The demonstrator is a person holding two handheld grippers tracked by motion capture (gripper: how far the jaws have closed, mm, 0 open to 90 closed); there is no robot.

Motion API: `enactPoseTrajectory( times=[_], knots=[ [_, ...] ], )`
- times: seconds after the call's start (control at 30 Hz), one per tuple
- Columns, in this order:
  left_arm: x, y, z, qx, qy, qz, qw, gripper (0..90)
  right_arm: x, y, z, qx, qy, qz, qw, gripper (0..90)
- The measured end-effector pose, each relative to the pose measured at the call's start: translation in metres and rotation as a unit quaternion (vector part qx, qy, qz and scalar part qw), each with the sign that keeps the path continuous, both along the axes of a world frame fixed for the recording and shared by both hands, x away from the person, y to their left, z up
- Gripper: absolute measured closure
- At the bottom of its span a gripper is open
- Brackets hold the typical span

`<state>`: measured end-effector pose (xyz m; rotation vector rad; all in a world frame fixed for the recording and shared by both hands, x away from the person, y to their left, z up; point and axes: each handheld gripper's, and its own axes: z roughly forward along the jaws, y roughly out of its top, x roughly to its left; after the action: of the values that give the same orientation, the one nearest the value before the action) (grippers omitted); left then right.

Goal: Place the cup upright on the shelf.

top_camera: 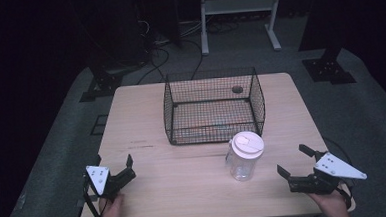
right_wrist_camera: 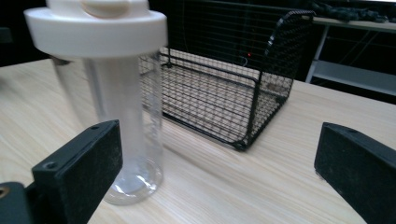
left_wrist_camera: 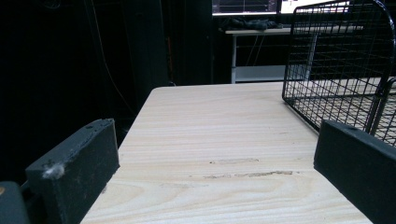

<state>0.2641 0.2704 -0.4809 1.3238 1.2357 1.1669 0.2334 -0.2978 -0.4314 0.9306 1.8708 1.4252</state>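
The approach step is judged to be in hand: both the left gripper (top_camera: 115, 168) and the right gripper (top_camera: 294, 162) are held with jaws spread wide and empty. The clear shaker bottle (top_camera: 244, 156) is seen upright on the counter (top_camera: 147, 126), just ahead and left of the right jaws, before the wire basket (top_camera: 213, 106). Next, the right jaws would need to be brought around the bottle's body and closed.

clear jar (top_camera: 244, 158), white lid, upright, before basket (top_camera: 214, 106)
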Motion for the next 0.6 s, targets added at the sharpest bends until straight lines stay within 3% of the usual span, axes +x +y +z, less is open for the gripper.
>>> enactPoseTrajectory(
  times=[0.6],
  knots=[
    [0.000,0.001,0.000,-0.001,0.000,-0.001,1.0000,0.0,-0.005,0.034,0.012,-0.022,-0.014,0.034,0.9991,0.5]
  ],
)
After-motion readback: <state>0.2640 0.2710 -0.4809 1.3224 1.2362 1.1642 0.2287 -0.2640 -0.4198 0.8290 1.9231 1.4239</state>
